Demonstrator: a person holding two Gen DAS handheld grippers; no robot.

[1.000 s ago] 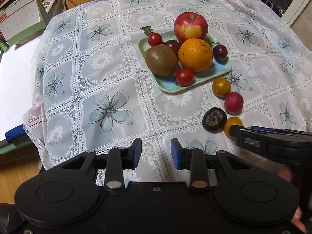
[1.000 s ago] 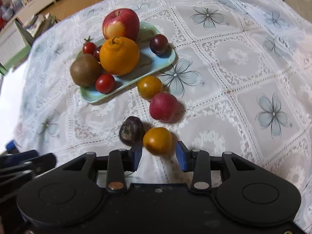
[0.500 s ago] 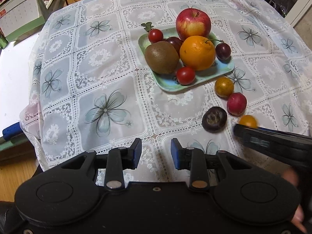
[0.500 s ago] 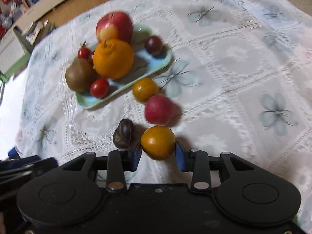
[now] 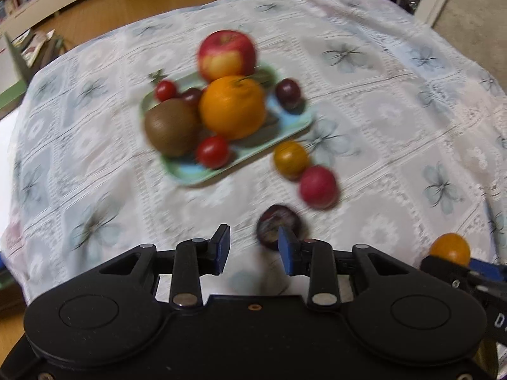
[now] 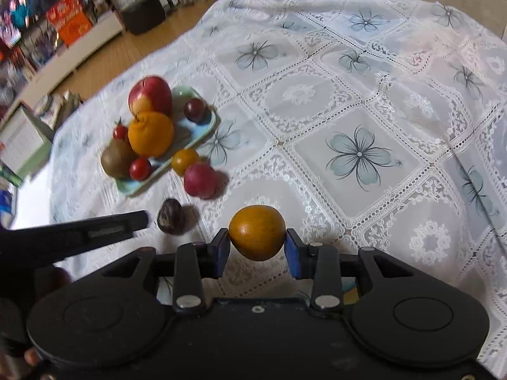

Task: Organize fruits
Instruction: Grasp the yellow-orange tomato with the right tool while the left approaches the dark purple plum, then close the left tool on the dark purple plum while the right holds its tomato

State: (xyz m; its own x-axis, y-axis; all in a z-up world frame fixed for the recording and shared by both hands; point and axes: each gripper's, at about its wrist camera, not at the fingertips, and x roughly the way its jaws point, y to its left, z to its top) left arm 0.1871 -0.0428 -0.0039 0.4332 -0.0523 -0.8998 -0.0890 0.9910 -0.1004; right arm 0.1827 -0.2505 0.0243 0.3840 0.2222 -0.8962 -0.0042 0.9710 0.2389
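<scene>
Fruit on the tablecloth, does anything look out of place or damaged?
Three fruits lie off the tray: a yellow one, a red one, and a dark fruit that looks shrivelled or split, though blurred.

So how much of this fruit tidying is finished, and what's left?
Partly done. The tray already holds an apple, a large orange, a kiwi and several small fruits. The right claw is shut on a small orange fruit. Still on the cloth: a yellow-orange fruit, a red one and a dark one, near the open left claw.

Right hand-held gripper (image 6: 257, 247) clamped on something; left hand-held gripper (image 5: 253, 251) parted.
</scene>
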